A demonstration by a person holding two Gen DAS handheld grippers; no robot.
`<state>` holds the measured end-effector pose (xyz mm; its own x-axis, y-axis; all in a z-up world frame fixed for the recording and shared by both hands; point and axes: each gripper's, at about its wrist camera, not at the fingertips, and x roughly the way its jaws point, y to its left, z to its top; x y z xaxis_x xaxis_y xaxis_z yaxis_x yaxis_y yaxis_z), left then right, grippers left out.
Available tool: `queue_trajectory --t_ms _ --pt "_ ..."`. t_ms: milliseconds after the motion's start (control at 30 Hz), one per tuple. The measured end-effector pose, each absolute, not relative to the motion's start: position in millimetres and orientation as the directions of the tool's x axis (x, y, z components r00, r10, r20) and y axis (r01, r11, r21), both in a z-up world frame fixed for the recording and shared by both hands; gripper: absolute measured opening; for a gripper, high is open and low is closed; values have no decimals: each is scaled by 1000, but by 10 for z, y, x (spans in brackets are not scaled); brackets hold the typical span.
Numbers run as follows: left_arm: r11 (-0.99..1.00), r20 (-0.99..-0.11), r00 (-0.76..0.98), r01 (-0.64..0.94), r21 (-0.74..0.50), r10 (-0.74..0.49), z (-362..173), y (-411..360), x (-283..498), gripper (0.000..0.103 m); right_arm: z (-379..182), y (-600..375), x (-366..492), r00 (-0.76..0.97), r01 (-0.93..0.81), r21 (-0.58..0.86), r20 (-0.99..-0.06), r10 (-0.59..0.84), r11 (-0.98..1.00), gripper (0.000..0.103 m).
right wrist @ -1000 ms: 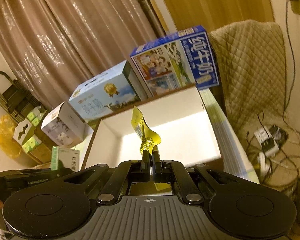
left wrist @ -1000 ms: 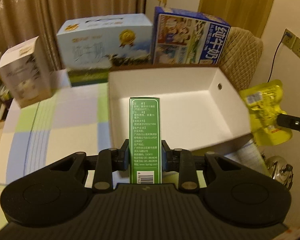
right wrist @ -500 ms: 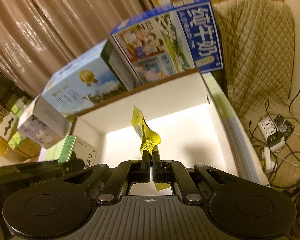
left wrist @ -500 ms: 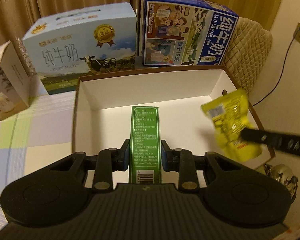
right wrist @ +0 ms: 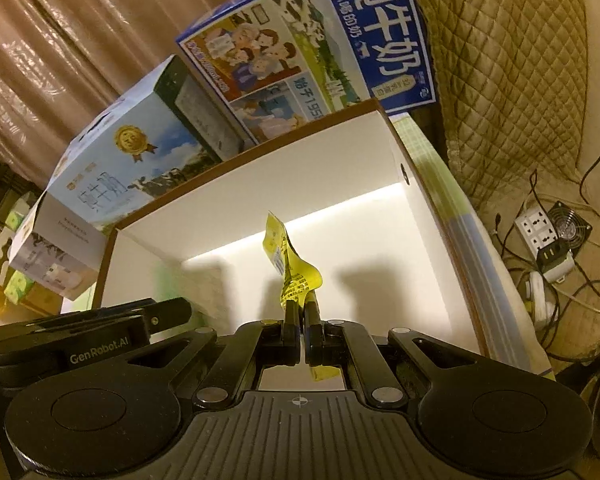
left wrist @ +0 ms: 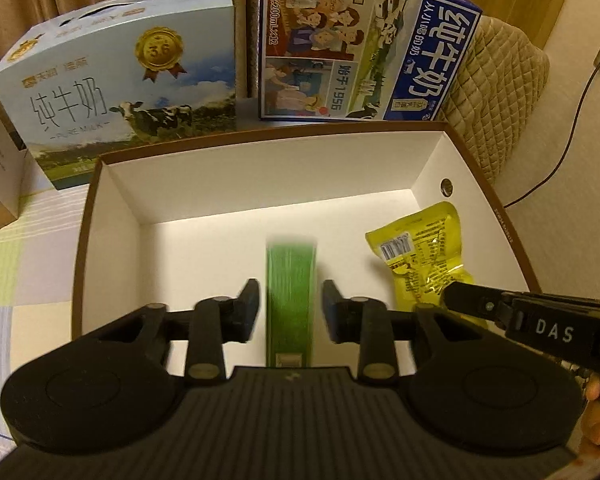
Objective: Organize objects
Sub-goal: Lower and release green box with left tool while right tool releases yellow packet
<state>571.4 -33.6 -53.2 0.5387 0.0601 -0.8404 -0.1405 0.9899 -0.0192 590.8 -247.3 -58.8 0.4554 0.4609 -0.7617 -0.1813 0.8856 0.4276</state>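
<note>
Green and motion-blurred, the slim carton (left wrist: 291, 300) is seen over the white box (left wrist: 112, 216), between the spread jaws of the left tool (left wrist: 290, 312), touching neither. The yellow packet (right wrist: 290, 272) is held clamped by the right tool (right wrist: 302, 322) above the box's right half.

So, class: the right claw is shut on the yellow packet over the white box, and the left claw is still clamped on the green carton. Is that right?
Not quite. The left claw is open: in the left wrist view gaps show on both sides of the blurred green carton. The right claw is indeed shut on the yellow packet over the white box.
</note>
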Motion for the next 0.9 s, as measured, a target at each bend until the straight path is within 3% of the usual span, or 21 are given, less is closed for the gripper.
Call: queue_trajectory --t_ms 367,467,533,900 --pt "983 -851 514 -183 10 105 -547 -110 5585 53 -542 -2340 5927 497 -245 378 -741 451 893 0" --pt "981 -853 511 -192 13 111 -526 -28 5483 57 -526 -2307 5901 500 -255 374 -739 452 892 14" --pt "980 -852 510 -201 13 116 -501 40 5397 61 -520 -2311 5869 498 -255 375 -739 454 891 38" --pt "977 -842 526 -214 4 119 -271 182 4848 72 -463 -2444 5468 495 -296 349 -740 455 889 47"
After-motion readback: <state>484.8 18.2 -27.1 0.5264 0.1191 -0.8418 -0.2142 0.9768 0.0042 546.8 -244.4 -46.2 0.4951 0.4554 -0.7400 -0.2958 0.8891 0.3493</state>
